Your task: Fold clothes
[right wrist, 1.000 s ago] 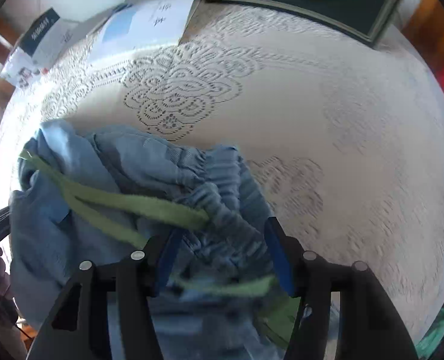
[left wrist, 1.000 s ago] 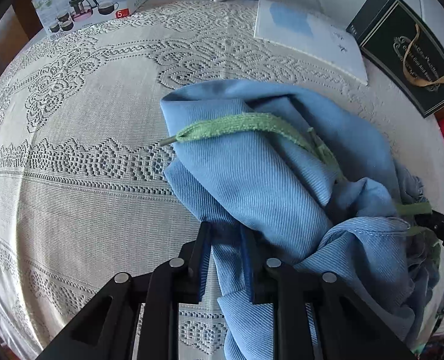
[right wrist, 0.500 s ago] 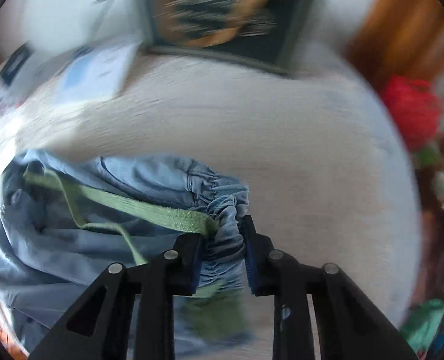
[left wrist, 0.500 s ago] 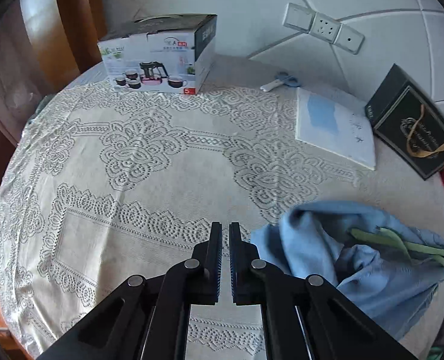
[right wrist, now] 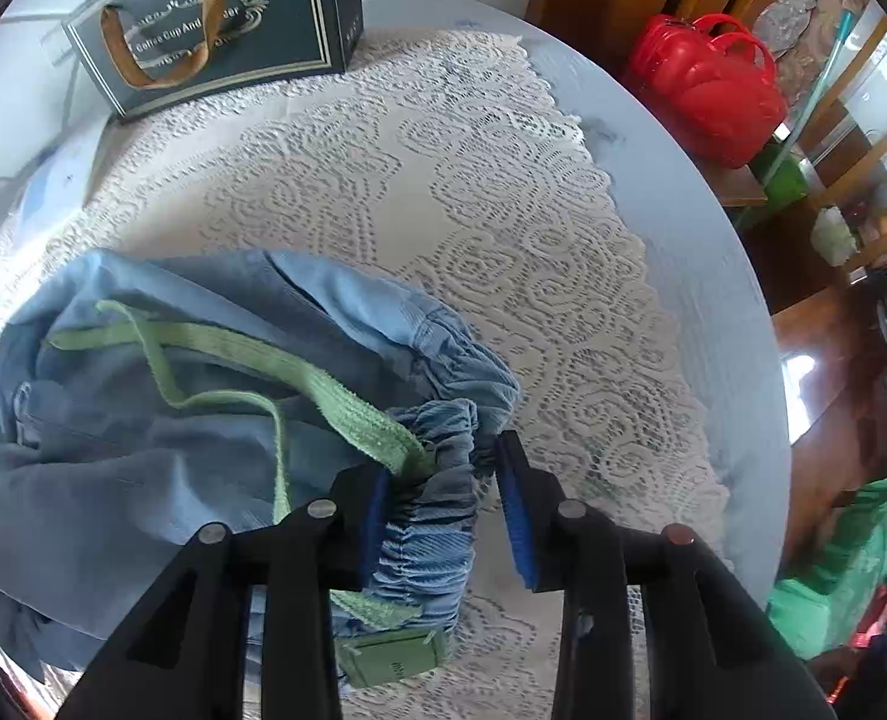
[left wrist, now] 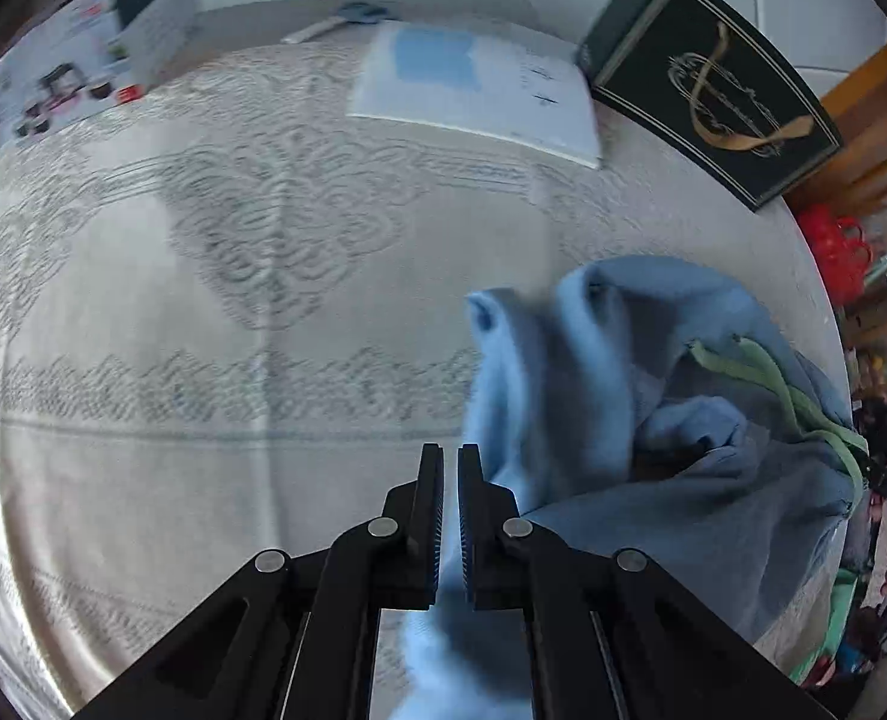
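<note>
A crumpled pair of light blue shorts [left wrist: 653,420] with a green drawstring [left wrist: 791,390] lies on the lace tablecloth [left wrist: 203,312]. In the left wrist view my left gripper [left wrist: 451,468] is shut, with blue cloth beside and under it; nothing shows between the pads. In the right wrist view the shorts [right wrist: 173,420] lie bunched, and their gathered elastic waistband [right wrist: 437,480] with the drawstring [right wrist: 347,408] sits between the jaws of my right gripper [right wrist: 443,462], which stands open around it.
A dark green gift box [left wrist: 713,78] [right wrist: 215,18] stands at the table's far side, with a white booklet [left wrist: 473,90] and a teapot-set carton [left wrist: 83,60]. A red bag [right wrist: 707,84] and wooden furniture lie beyond the table's right edge.
My left gripper let go of the cloth and shut, then swung back near the shorts. My right gripper closed on the waistband half a second ago and now stands open around it.
</note>
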{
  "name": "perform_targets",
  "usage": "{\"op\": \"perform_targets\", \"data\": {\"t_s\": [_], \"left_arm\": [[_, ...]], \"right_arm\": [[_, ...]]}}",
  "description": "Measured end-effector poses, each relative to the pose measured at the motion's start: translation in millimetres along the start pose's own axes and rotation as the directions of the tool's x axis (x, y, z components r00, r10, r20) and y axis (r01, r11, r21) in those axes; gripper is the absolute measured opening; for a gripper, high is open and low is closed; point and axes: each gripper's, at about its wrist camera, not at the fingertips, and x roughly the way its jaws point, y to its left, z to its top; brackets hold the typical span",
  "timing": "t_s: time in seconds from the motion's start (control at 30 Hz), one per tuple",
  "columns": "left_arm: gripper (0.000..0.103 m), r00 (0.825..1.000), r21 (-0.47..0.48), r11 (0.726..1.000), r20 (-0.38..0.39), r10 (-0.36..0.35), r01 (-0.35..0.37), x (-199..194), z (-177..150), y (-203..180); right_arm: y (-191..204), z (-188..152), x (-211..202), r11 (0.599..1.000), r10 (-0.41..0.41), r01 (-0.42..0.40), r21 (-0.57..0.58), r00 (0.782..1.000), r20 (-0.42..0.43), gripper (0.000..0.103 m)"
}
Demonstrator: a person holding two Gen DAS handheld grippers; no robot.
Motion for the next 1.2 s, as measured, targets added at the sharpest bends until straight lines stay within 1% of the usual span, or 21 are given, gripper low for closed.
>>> {"op": "perform_targets", "data": {"t_s": [0.03,0.1,0.17,0.2,0.27,0.37,0.5,0.53,0.57,0.6,0.63,0.73,0.8,0.87,0.97,1.0,1.03,1.07,1.1,1.13,1.2], "left_arm": [[0.005,1.000,0.012,1.000,-0.010,-0.009,0.010,5.2,2.5,-7.7],[0.005,1.000,0.041,0.999,-0.022,0.008,-0.007,16.1,4.9,-19.5],[0.005,0.995,0.068,0.995,-0.061,0.080,-0.076,37.1,4.4,-27.6],[0.005,0.992,0.071,0.993,-0.078,0.098,-0.093,43.3,4.4,-27.8],[0.005,0.991,0.085,0.989,-0.061,0.123,-0.118,42.7,3.4,-29.7],[0.005,0.983,0.069,0.981,-0.018,0.180,-0.179,32.8,2.8,-22.7],[0.003,0.961,0.007,0.965,0.096,0.260,-0.262,-8.6,4.9,8.1],[0.003,0.955,-0.013,0.962,0.117,0.271,-0.272,-20.9,6.5,20.2],[0.003,0.956,-0.036,0.965,0.130,0.264,-0.261,-33.6,8.0,33.6],[0.003,0.964,-0.050,0.972,0.129,0.233,-0.228,-42.0,7.1,45.0],[0.003,0.973,-0.055,0.981,0.125,0.194,-0.188,-46.8,6.9,51.3],[0.004,0.991,-0.066,0.996,0.108,0.074,-0.067,-51.3,7.4,58.0],[0.004,0.997,-0.049,0.999,0.080,0.020,-0.016,-41.0,8.8,49.0],[0.004,0.999,-0.008,1.000,0.045,0.005,-0.005,-22.1,8.8,27.4],[0.004,1.000,0.022,1.000,0.019,-0.003,0.003,0.2,10.2,0.5],[0.004,1.000,0.029,1.000,0.012,-0.001,0.001,8.1,12.0,-7.9],[0.004,1.000,0.038,0.999,0.005,0.010,-0.010,15.7,14.5,-13.9],[0.004,1.000,0.048,0.999,-0.002,0.020,-0.020,23.3,16.9,-19.9],[0.004,0.999,0.057,0.998,-0.009,0.032,-0.031,31.0,19.2,-25.8],[0.004,0.999,0.062,0.997,-0.022,0.050,-0.048,38.8,19.7,-29.0],[0.005,0.995,0.070,0.994,-0.049,0.088,-0.084,54.2,19.7,-32.8]], "right_arm": [[-0.7,2.1,-2.8,1.000,0.022,-0.022,0.007,1.000,0.007,0.040],[4.8,1.2,-7.5,0.998,0.056,-0.056,0.013,0.998,0.027,0.046],[5.0,6.5,-15.3,0.996,0.089,-0.090,0.011,0.994,0.056,0.053],[4.7,11.2,-14.7,0.995,0.097,-0.098,0.009,0.993,0.064,0.057],[3.3,18.9,-8.9,0.995,0.093,-0.094,0.016,0.994,0.058,0.058],[8.0,28.2,22.3,0.998,0.052,-0.052,0.024,0.999,-0.003,0.058],[18.6,26.1,59.6,1.000,0.000,-0.001,-0.018,0.995,-0.095,0.058],[23.0,22.7,63.9,0.999,-0.014,0.010,-0.039,0.994,-0.106,0.053],[28.2,19.7,61.9,0.997,-0.033,0.027,-0.066,0.995,-0.097,0.045],[33.6,16.9,58.1,0.994,-0.054,0.046,-0.095,0.995,-0.082,0.024],[34.6,16.0,54.4,0.993,-0.061,0.053,-0.101,0.995,-0.075,0.014],[33.4,15.1,43.3,0.993,-0.069,0.063,-0.096,0.996,-0.059,0.012],[30.1,14.0,36.0,0.995,-0.057,0.053,-0.084,0.997,-0.047,0.012],[23.7,9.5,31.4,0.998,-0.033,0.031,-0.060,0.999,-0.035,0.013],[14.4,2.3,25.1,1.000,0.000,-0.001,-0.023,1.000,-0.017,0.022],[11.3,-0.1,23.0,1.000,0.011,-0.011,-0.011,1.000,-0.011,0.031],[8.7,-1.2,22.7,1.000,0.020,-0.020,-0.002,1.000,-0.010,0.044],[6.2,-2.0,22.9,1.000,0.028,-0.028,0.007,1.000,-0.010,0.052],[3.8,-2.7,23.1,0.999,0.036,-0.036,0.015,0.999,-0.010,0.063],[1.4,-3.5,23.3,0.999,0.044,-0.044,0.023,0.999,-0.010,0.068],[-2.2,-4.6,24.9,0.998,0.054,-0.053,0.037,0.999,-0.011,0.069]]}}
